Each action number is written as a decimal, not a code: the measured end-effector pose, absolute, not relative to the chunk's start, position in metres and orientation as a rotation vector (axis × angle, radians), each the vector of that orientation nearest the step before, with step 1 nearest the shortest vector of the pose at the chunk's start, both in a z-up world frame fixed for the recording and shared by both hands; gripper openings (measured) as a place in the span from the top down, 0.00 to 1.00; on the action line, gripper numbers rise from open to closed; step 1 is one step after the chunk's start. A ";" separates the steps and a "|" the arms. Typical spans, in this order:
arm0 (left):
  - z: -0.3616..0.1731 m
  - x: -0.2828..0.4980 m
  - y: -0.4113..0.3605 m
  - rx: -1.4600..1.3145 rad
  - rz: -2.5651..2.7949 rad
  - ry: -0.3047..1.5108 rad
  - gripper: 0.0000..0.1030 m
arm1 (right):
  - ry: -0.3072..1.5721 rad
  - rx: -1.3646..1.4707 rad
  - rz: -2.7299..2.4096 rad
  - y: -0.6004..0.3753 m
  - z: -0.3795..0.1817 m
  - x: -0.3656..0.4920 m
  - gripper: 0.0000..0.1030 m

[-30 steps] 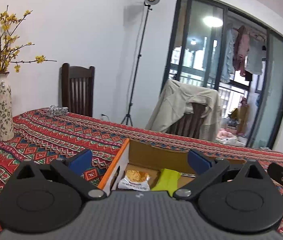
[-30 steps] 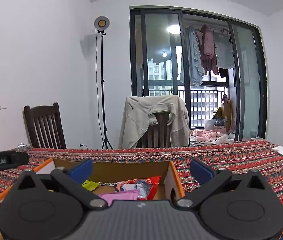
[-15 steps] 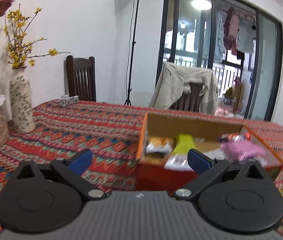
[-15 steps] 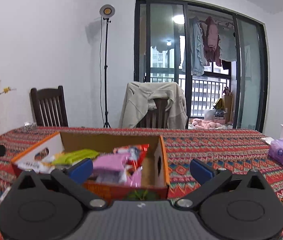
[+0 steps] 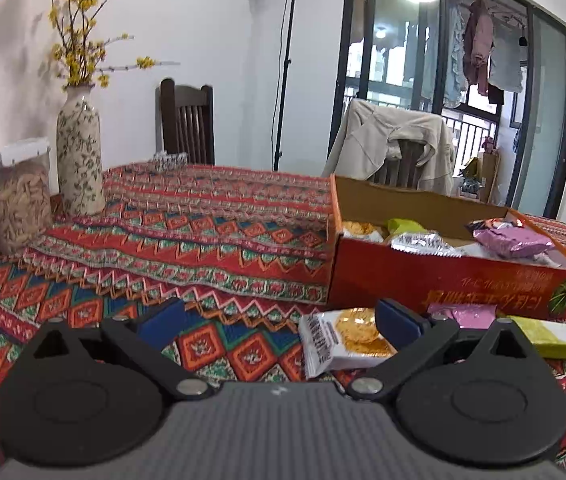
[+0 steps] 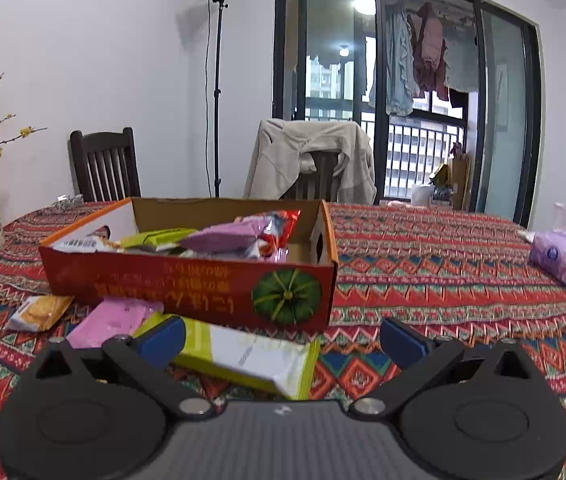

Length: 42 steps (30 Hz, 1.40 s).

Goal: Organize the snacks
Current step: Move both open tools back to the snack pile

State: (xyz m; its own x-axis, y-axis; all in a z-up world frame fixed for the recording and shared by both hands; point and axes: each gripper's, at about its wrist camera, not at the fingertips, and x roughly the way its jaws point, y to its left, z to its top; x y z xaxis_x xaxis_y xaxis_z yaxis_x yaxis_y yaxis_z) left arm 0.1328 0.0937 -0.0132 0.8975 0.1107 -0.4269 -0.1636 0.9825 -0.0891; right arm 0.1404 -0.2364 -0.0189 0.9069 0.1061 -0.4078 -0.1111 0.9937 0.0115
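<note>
An open red cardboard box (image 5: pixel 443 276) (image 6: pixel 187 284) stands on the patterned tablecloth and holds several snack packets. Loose packets lie in front of it: a cookie packet (image 5: pixel 343 340) (image 6: pixel 39 312), a pink packet (image 6: pixel 111 320) (image 5: pixel 463 314) and a yellow-green packet (image 6: pixel 243 356) (image 5: pixel 551 338). My left gripper (image 5: pixel 279 320) is open and empty, low over the cloth, with the cookie packet by its right finger. My right gripper (image 6: pixel 283 338) is open and empty, with the yellow-green packet between its fingers.
A flowered vase (image 5: pixel 79 160) and a clear container of nuts (image 5: pixel 11 196) stand at the left. A purple tissue pack (image 6: pixel 563 256) lies at the right. Two chairs stand behind the table, one draped with a beige jacket (image 6: pixel 311 156).
Both grippers have drawn back from over the box and dropped low. The loose packets in front of the box have come into view. Both stay open.
</note>
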 end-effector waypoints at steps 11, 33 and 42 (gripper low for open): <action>-0.016 0.125 0.090 -0.107 0.118 0.398 0.00 | 0.462 -0.036 0.131 -0.225 -0.030 0.134 0.00; -0.018 0.123 0.095 -0.137 0.103 0.390 0.00 | 0.519 -0.001 0.249 -0.198 -0.022 0.134 0.00; -0.019 0.123 0.098 -0.157 0.098 0.392 0.00 | 0.538 -0.087 0.261 -0.159 -0.021 0.151 0.00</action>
State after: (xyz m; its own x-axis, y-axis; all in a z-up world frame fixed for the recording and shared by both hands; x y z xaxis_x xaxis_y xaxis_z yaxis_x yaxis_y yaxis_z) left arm 0.1234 0.0981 -0.0186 0.9196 0.0645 -0.3876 -0.1252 0.9831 -0.1333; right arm 0.1513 -0.1586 -0.0207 0.8264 0.2227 -0.5172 -0.2680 0.9633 -0.0134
